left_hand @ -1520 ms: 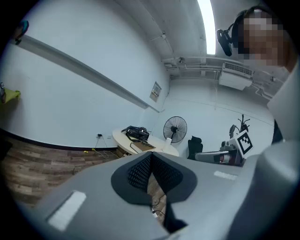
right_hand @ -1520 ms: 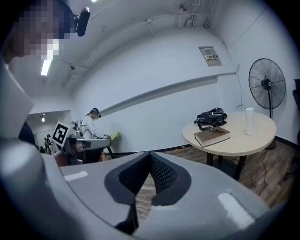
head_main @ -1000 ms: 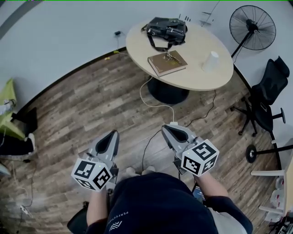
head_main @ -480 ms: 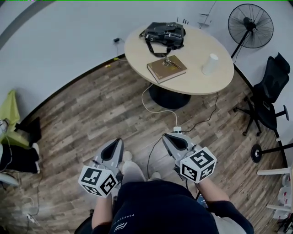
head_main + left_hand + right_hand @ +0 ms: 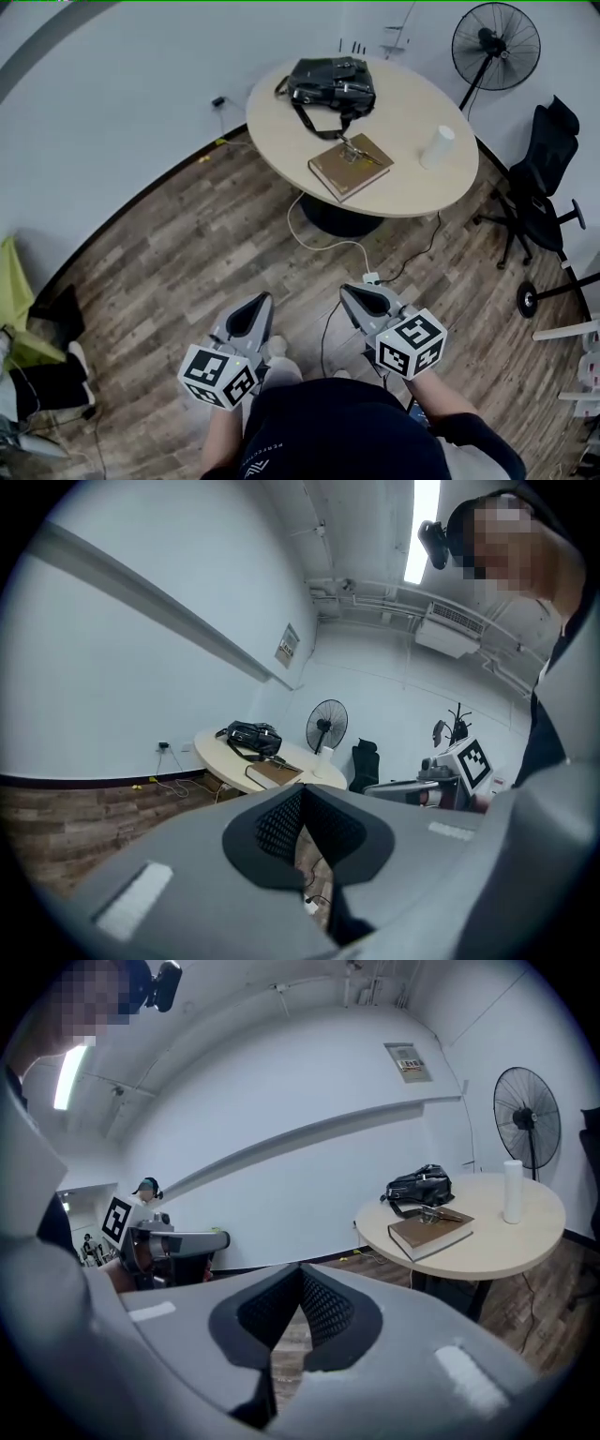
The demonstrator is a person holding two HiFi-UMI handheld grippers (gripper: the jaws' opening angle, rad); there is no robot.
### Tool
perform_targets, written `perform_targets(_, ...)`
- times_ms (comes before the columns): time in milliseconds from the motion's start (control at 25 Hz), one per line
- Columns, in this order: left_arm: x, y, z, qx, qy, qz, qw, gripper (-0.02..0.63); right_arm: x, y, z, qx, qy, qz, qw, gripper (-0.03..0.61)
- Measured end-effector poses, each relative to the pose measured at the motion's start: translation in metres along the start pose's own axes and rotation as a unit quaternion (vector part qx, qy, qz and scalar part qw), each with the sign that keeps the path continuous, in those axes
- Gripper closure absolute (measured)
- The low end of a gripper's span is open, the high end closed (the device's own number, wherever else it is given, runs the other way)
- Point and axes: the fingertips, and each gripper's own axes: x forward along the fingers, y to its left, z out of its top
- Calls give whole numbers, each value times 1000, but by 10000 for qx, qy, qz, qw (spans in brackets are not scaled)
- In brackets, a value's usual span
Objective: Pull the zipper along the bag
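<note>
A black bag (image 5: 331, 82) with a strap lies at the far side of the round beige table (image 5: 403, 173); it also shows in the left gripper view (image 5: 249, 736) and the right gripper view (image 5: 419, 1187). My left gripper (image 5: 259, 305) and right gripper (image 5: 357, 294) are held close to my body over the wooden floor, well short of the table. Both point toward the table, jaws closed with nothing between them. The bag's zipper is too small to make out.
A brown book (image 5: 351, 166) with a small object on it and a white cup (image 5: 436, 147) lie on the table. A standing fan (image 5: 495, 37) and a black office chair (image 5: 539, 183) stand at the right. A white cable (image 5: 319, 234) runs across the floor under the table.
I have stepped closer to the table; it and the bag now look nearer in the head view. Both grippers came forward with me, still closed and empty.
</note>
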Motion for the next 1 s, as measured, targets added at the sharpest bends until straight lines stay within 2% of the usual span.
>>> perform_targets(200, -4, 55, 16, -15, 129, -60, 9999, 595, 65, 19, 27, -198, 78, 68, 9998, 575)
perform_targets(440, -7, 111, 28, -141, 96, -118, 9998, 595, 120, 28, 50, -270, 97, 15, 9996, 576)
perform_targets(760, -2, 170, 32, 40, 281, 12, 9996, 595, 168, 28, 60, -198, 149, -131, 9996, 575)
perform_targets(1000, 28, 191, 42, 161, 252, 66, 9995, 595, 192, 5, 76, -196, 75, -244, 9995, 575)
